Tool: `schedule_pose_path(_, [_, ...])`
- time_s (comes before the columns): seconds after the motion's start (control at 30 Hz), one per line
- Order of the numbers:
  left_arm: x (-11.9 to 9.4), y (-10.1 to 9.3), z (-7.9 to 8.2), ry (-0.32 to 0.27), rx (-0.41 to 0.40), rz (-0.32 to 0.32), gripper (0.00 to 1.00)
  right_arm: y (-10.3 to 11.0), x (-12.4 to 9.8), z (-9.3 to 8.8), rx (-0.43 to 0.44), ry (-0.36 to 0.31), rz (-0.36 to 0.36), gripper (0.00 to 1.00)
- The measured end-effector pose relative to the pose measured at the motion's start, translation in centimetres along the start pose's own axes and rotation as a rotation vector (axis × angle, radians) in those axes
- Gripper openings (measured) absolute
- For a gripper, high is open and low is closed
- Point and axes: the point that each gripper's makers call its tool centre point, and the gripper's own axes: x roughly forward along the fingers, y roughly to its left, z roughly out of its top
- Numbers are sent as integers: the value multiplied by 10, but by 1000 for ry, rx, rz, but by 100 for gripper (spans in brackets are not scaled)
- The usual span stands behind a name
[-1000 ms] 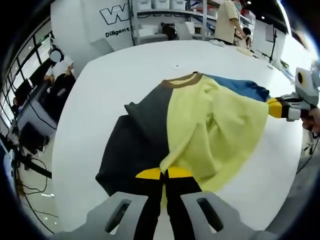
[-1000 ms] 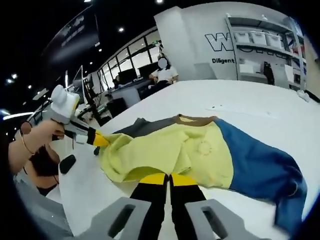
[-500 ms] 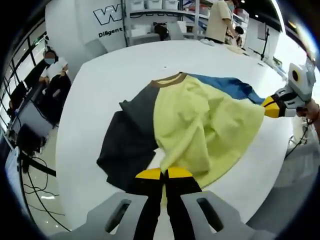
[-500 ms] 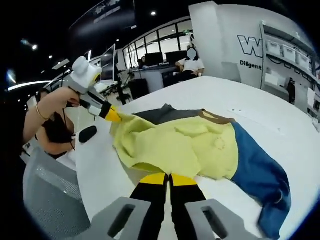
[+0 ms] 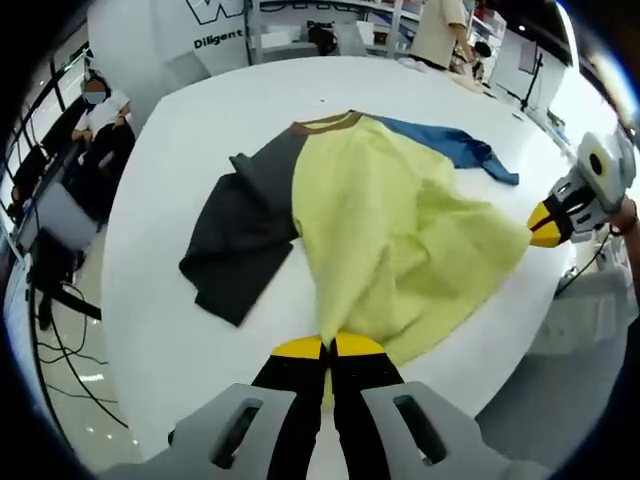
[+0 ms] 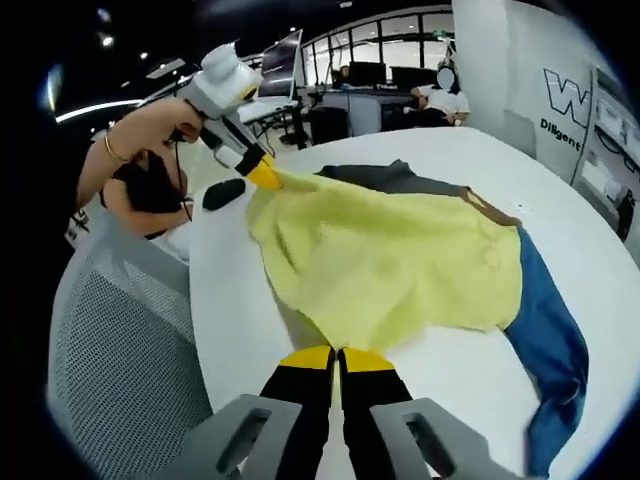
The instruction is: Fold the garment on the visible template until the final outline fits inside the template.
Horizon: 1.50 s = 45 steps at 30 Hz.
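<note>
A soft sweater with a pale yellow front, one dark grey sleeve and one blue sleeve [image 5: 390, 220] lay spread on the round white worktop [image 5: 200, 130]. Its brown neck band [image 5: 325, 122] sat at the far side. The yellow cloth [image 6: 390, 260] was pulled up off the worktop along its bottom edge, so it looked stretched and a bit wrinkly. The grey sleeve [image 5: 235, 235] lay flat and bunched. The blue sleeve [image 6: 550, 350] trailed off to the side, and its end was partly cut off.

The left hand-held gripper [image 5: 328, 348] had its yellow-tipped black jaws pressed together on the sweater's hem. The right hand-held gripper [image 6: 335, 358] was also pinched tight on the hem. Each one showed in the other's view too.

No template outline could be made out on the worktop. A grey mesh chair back [image 6: 130, 350] stood beside the worktop.
</note>
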Motion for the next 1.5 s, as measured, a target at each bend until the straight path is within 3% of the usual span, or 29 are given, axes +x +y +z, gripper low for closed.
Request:
schedule_pose_path(0.2, [8,9,-17,42,2,30,1,14,12,-7,5,7,29,0])
schedule_pose_path(0.67, [19,10,-27,46,-3,27,1,24,40,-24,2,71,35,0])
schedule_pose_path(1.27, [34,22,-37,40,-45,86,1,25,52,-35,-4,101,11,0])
schedule_pose_path(1.4, [34,25,-39,43,-24,112,6,24,49,-31,73,57,-4,0])
schedule_pose_path(1.5, [31,26,-39,32,-35,111,16,25,40,-18,118,-19,-3,15])
